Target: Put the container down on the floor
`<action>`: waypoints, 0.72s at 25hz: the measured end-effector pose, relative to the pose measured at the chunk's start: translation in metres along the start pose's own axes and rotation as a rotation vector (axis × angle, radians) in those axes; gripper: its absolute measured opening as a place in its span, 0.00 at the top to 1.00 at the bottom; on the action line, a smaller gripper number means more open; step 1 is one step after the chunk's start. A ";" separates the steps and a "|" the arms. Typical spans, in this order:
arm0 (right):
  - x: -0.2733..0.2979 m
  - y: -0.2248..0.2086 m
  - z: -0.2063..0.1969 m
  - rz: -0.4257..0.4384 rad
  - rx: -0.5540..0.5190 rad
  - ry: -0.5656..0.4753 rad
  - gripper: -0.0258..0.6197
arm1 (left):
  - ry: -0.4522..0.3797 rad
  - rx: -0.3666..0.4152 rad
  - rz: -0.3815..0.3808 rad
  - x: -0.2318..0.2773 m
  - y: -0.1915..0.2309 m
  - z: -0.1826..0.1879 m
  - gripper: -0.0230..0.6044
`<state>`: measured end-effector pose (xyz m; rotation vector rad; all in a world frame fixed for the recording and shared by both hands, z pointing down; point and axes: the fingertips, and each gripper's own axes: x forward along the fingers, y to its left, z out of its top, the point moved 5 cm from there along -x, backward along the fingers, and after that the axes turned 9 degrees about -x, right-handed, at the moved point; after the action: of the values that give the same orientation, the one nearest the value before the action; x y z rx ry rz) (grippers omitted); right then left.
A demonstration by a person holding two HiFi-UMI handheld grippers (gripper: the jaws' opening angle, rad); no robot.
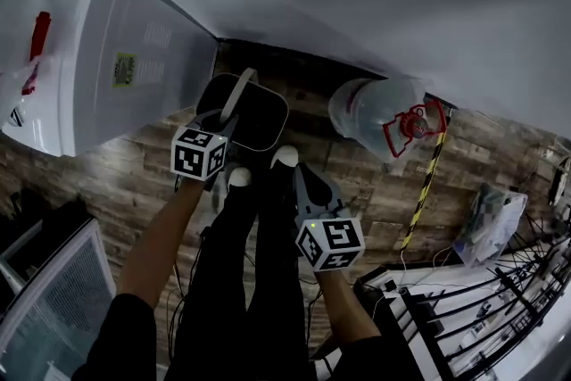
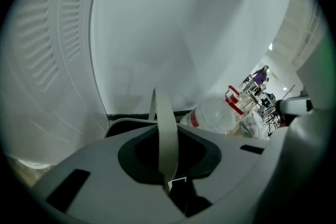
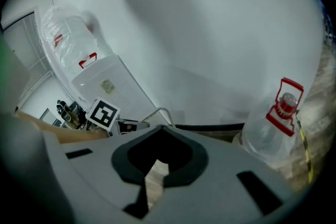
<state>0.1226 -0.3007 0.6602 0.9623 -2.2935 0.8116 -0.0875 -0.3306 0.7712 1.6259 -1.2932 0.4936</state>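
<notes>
The container (image 1: pixel 260 119) is dark and square with a pale rim and a pale bail handle (image 1: pixel 237 94). It sits low over the wood floor by the wall, in front of the person's white shoes. My left gripper (image 1: pixel 225 122) is shut on that handle. In the left gripper view the handle strap (image 2: pixel 164 128) stands upright between the jaws of the left gripper (image 2: pixel 167 161), with the container's rim (image 2: pixel 123 122) behind it. My right gripper (image 1: pixel 304 178) hangs beside the person's right leg. Its jaws look closed with nothing in them, and only floor shows past the right gripper (image 3: pixel 154 171).
A white appliance (image 1: pixel 116 58) stands close on the left, with a bagged item (image 1: pixel 27 58) on it. A large clear water bottle (image 1: pixel 382 116) with a red handle lies to the right. A black-yellow tape strip (image 1: pixel 426 187), a plastic bag (image 1: pixel 491 219) and a wire rack (image 1: pixel 464 308) are at the lower right.
</notes>
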 end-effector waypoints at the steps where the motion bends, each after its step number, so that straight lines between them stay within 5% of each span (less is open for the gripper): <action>1: 0.006 -0.001 -0.008 0.005 0.001 0.009 0.94 | 0.000 -0.003 0.006 0.009 0.008 -0.002 0.88; 11: 0.041 -0.002 -0.074 0.037 0.097 0.061 0.94 | 0.014 -0.029 0.075 0.100 0.082 -0.020 0.88; 18: 0.045 -0.021 -0.099 0.043 0.076 0.123 0.94 | 0.021 0.003 0.129 0.153 0.112 0.000 0.88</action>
<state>0.1335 -0.2637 0.7643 0.8728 -2.1980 0.9556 -0.1343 -0.4054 0.9388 1.5421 -1.3880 0.5900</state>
